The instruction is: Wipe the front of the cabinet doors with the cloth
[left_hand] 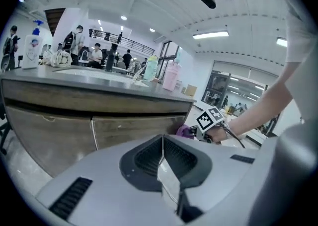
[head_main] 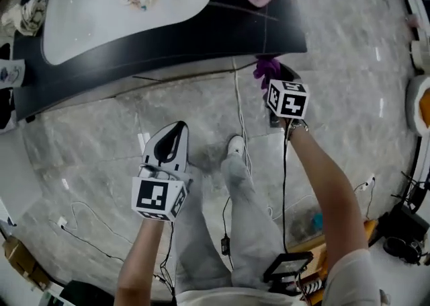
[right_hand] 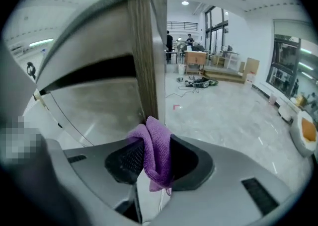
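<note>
My right gripper (right_hand: 153,143) has its fingers pinching the purple cloth (right_hand: 156,163), which is bunched in a fold and sticks out past the tips. The cloth sits at the right-end corner of the cabinet (right_hand: 145,71), under the right corner of the dark countertop (head_main: 201,35). It looks to be touching the vertical corner edge, but I can't be sure.

My left gripper (left_hand: 162,145) has its fingers pressed together on nothing. It is held low over the floor, well apart from the cabinet and facing the door fronts.

Two cabinet doors (left_hand: 47,135) show in the left gripper view, with a narrow seam between them. I see no streaks or wet marks on them, so I can't tell what has been wiped.

My read is that the cloth is gripped and at the cabinet, but at its end corner and not on a door face. The wiping across both fronts looks mostly left to do, and the left door is the farthest from the cloth.
</note>
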`<state>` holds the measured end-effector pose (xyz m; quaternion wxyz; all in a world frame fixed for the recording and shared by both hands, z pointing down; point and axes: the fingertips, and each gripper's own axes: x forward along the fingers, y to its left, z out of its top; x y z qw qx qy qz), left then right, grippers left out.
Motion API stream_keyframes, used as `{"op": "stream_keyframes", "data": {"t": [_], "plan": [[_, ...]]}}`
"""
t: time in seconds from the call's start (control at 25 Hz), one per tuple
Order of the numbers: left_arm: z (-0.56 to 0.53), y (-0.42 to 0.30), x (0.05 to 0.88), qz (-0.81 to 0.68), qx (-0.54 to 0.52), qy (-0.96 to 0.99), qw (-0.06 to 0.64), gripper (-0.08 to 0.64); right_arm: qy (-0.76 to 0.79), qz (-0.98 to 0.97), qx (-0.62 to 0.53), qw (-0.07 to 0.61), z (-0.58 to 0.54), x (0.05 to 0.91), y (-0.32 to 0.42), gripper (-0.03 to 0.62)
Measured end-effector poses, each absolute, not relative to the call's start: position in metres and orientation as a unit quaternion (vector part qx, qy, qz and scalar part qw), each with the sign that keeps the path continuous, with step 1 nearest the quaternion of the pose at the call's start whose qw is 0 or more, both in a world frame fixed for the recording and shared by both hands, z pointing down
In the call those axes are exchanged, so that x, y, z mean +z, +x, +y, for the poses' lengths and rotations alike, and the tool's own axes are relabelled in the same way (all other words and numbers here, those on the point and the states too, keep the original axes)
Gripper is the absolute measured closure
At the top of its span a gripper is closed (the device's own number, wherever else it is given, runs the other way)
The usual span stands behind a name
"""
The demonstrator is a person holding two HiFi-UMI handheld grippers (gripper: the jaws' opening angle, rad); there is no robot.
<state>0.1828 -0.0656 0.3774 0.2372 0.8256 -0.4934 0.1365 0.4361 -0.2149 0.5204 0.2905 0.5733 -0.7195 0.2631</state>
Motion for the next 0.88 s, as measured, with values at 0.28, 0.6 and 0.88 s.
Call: {"op": "stream_keyframes", "data": {"t": [0.28, 0.6, 0.88], "plan": [[-0.045, 0.202, 0.300, -0.485, 0.119, 0.840, 0.211, 0.543, 0.519, -0.785, 0.197, 0.276, -0.199, 0.404, 0.409, 0.459], [-0.016, 0.179, 0.220, -0.536, 0.098, 0.816, 0.191, 0.545, 0.536, -0.793, 0.229, 0.178, -0.165, 0.334, 0.410, 0.459], [0.020, 0.171, 0.118, -0.593, 0.061, 0.784, 0.174, 0.543, 0.437, -0.873, 0.188, 0.105, -0.086, 0.176, 0.430, 0.459]]}}
